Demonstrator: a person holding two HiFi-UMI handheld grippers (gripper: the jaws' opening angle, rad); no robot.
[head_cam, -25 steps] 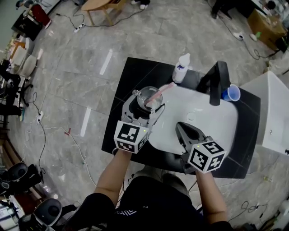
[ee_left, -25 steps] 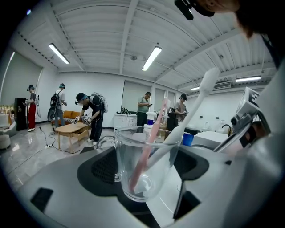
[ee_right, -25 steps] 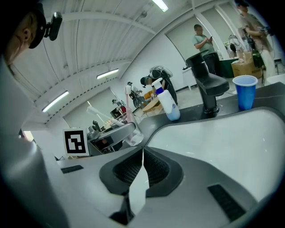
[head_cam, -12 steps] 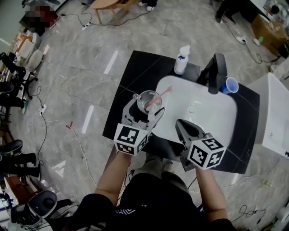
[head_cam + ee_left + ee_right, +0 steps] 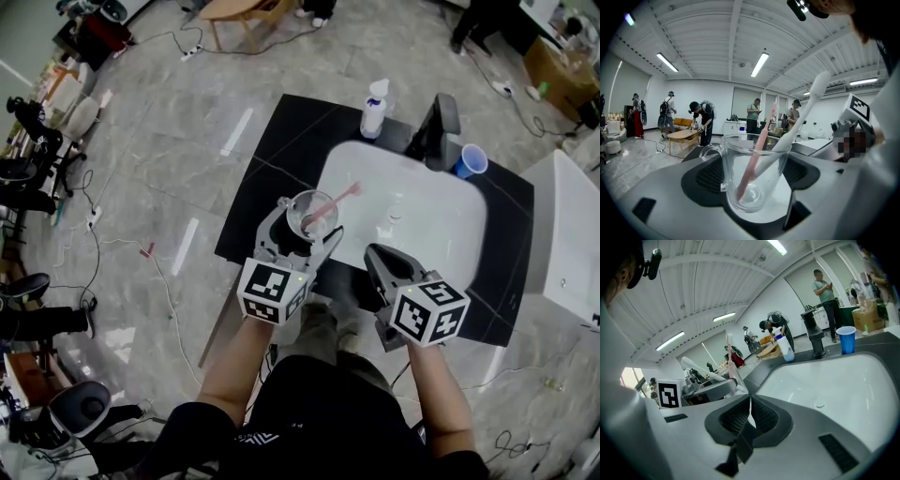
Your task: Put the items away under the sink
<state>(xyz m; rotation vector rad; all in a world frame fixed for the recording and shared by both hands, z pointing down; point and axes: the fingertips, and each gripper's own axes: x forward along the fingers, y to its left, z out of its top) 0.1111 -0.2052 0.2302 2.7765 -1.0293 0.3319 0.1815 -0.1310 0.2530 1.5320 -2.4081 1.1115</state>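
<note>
Nearest: right tongs (image 5: 377,261) clenched on nothing at the near rim of the sink (image 5: 441,216), and just beside them the left tongs (image 5: 302,230) are grasping a glass cup (image 5: 312,208), upright over the black tabletop (image 5: 272,169). A pink toothbrush (image 5: 336,200) and a white toothbrush (image 5: 797,122) lean out of it toward the basin. The space under the sink is hidden, judged straight below, so the left arm is nearer.

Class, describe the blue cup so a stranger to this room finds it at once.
Find the white sink in the black counter; a black faucet stands at its far rim. The blue cup sits just right of that faucet. Unlike the white spray bottle on the faucet's left, it is blue and open-topped.
</note>
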